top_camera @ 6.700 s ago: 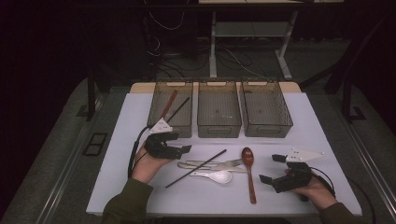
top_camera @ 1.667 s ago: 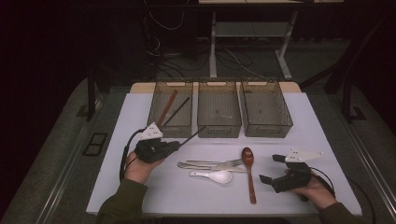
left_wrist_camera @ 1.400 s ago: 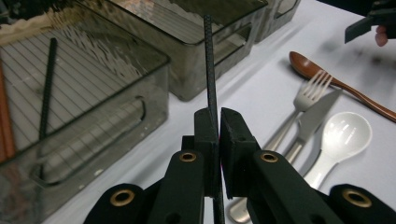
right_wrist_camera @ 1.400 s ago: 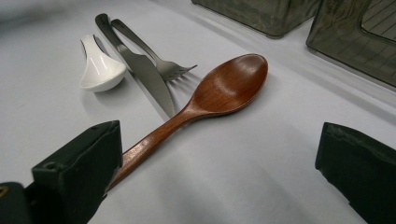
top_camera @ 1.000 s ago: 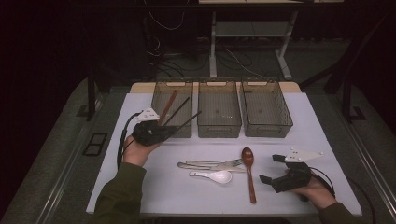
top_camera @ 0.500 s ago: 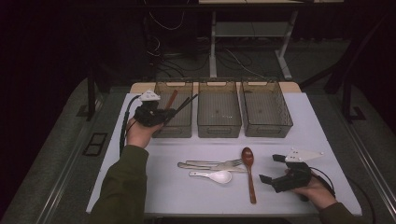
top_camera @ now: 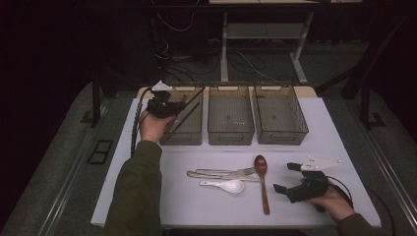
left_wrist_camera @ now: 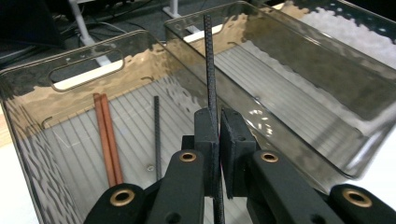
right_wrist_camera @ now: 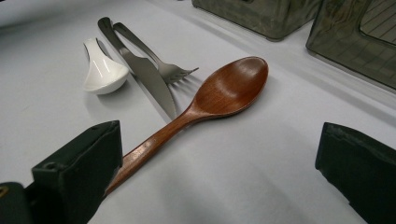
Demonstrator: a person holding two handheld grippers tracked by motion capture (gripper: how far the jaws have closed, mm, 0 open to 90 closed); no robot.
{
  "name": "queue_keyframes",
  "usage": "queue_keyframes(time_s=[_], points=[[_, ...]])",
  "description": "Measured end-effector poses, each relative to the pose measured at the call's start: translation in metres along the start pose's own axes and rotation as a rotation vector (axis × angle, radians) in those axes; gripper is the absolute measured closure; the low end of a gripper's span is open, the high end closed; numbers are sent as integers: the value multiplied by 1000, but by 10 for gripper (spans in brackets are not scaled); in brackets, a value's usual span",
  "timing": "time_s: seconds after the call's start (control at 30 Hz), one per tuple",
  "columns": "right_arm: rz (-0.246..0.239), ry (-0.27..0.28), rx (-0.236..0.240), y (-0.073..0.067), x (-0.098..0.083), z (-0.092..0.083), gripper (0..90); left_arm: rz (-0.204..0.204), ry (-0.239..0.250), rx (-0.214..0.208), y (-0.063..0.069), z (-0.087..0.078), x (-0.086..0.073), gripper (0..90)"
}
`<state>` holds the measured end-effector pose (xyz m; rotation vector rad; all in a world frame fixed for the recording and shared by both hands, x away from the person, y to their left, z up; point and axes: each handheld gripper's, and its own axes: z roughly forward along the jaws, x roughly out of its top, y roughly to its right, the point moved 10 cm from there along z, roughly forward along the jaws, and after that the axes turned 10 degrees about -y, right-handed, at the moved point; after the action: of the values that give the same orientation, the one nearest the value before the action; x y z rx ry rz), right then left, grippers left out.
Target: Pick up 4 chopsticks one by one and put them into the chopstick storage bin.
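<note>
The left tongs [top_camera: 173, 105] hang over the left bin [top_camera: 183, 133], which stands at the far left of the worktop [top_camera: 147, 196] in a row of three clear bins. They are clamped on a black chopstick [left_wrist_camera: 209, 70], which runs up from between the pads and out past the bin's far rim. In the left gripper view, a second black chopstick [left_wrist_camera: 157, 135] and a pair of reddish wooden chopsticks [left_wrist_camera: 107, 140] lie on the ribbed floor of that bin. The middle bin [top_camera: 230, 132] sits just beside it, and the right bin [top_camera: 280, 132] follows along the far edge.

Nearer the front edge, in the middle of the worktop, a metal knife [top_camera: 211, 173] and a fork [top_camera: 241, 172] lie side by side, with a white ceramic spoon [top_camera: 223, 185] just in front of them. To their right a wooden spoon [top_camera: 262, 182] lies with its bowl towards the bins and its handle towards the front edge.

The right tongs [top_camera: 284, 178] rest near the front right corner, standing wide apart with nothing between the pads. In the right gripper view, the wooden spoon's handle passes close to one pad [right_wrist_camera: 79, 158].
</note>
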<state>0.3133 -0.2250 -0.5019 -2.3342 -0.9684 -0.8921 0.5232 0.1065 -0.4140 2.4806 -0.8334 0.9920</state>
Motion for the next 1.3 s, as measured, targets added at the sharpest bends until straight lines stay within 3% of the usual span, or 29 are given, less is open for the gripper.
queue_keyframes(time_s=[0.37, 0.93, 1.3], points=[[-2, 3, 3, 0, 0, -1, 7, -53, -34, 55, -24, 25, -9, 850], [-2, 3, 4, 0, 0, -1, 7, -99, -37, 73, -40, 25, -8, 847], [-2, 2, 4, -1, 0, -1, 7, -98, -44, 79, -42, 26, -10, 809]])
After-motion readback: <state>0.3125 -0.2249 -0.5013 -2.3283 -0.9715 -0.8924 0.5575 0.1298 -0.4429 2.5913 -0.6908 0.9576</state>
